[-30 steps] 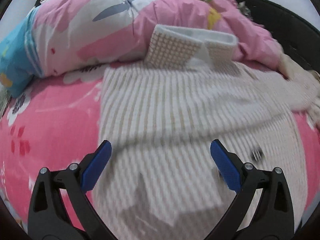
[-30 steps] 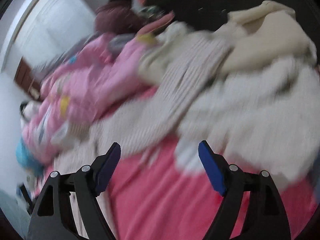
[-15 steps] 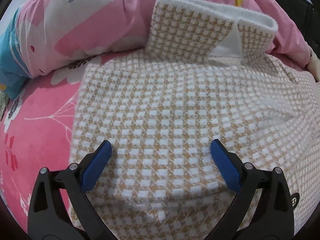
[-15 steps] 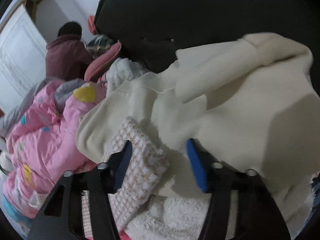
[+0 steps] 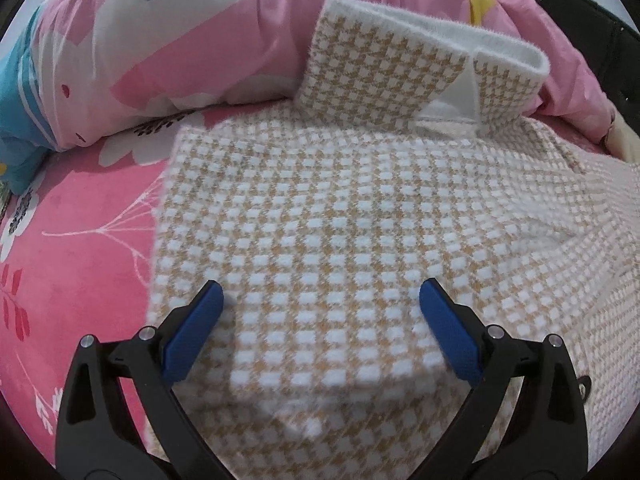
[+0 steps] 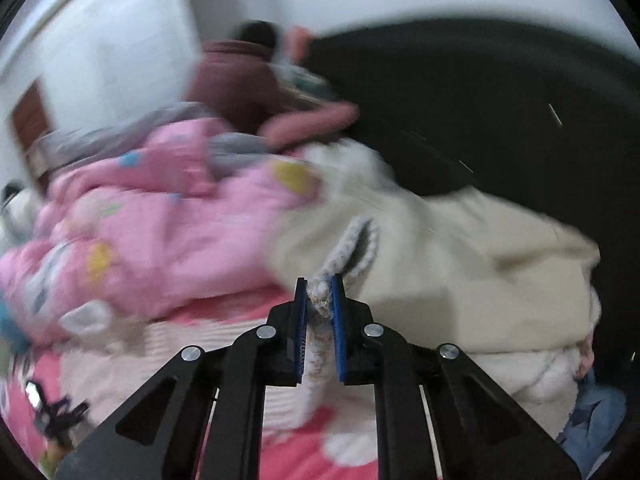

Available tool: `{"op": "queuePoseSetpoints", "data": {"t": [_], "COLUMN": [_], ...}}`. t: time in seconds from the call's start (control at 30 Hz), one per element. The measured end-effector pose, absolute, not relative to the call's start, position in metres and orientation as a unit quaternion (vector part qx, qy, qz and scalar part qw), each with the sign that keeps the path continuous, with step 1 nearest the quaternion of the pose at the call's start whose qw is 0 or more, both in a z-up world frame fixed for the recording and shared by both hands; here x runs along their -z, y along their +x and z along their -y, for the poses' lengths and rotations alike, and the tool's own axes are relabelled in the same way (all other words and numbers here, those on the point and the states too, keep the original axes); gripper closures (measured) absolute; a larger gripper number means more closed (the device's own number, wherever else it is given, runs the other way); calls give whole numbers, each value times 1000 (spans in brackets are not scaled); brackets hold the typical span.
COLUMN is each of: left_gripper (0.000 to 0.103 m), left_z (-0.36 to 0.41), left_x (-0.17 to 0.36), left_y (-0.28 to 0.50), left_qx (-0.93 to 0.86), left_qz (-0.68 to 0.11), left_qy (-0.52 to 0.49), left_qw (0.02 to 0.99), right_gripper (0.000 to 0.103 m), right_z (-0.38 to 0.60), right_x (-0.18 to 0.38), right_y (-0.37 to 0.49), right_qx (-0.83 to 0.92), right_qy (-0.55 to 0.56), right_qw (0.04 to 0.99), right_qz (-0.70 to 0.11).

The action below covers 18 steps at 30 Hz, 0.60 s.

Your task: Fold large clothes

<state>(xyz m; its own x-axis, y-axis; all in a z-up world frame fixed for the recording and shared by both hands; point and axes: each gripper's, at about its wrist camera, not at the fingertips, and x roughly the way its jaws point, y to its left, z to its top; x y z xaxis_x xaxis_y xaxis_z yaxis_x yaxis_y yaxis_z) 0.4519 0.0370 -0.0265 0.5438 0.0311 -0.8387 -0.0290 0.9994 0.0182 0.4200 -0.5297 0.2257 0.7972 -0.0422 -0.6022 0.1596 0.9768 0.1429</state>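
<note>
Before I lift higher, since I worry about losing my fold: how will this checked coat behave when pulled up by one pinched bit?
Probably floppy: the checked coat lies draped and creased over the pink bedding. The strip pinched in the right gripper hangs limp, so the rest would likely trail and sag. Its thick, fuzzy collar suggests some weight, and little slipping.

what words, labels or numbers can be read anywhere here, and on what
None can be read in either view.
The checked coat shows only its woven pattern; the white patch inside its collar is blank as far as it shows.
The pink quilt and the bedsheet carry flower prints only, no lettering.
The right wrist view is too blurred to read anything.
</note>
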Motion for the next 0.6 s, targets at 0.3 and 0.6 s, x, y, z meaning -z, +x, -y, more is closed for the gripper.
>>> {"op": "queuePoseSetpoints", "data": {"t": [0.3,0.6], "left_gripper": [18,20], "left_z": [-66,-112], "left_x": [-8,-14], "left_y": [400,355], "left_qx": [7,34], "left_qz": [-456,-467], "left_qy": [-32,-69], "left_qw": [890,881], "right_gripper": [92,55], "right_z": [266,63], "right_x": [-297,-143], "right_y": [406,455], "right_qx": [-189,-335], "right_qy": [10,13], "right_qw": [949,851], "right_qz": [-251,-404]}}
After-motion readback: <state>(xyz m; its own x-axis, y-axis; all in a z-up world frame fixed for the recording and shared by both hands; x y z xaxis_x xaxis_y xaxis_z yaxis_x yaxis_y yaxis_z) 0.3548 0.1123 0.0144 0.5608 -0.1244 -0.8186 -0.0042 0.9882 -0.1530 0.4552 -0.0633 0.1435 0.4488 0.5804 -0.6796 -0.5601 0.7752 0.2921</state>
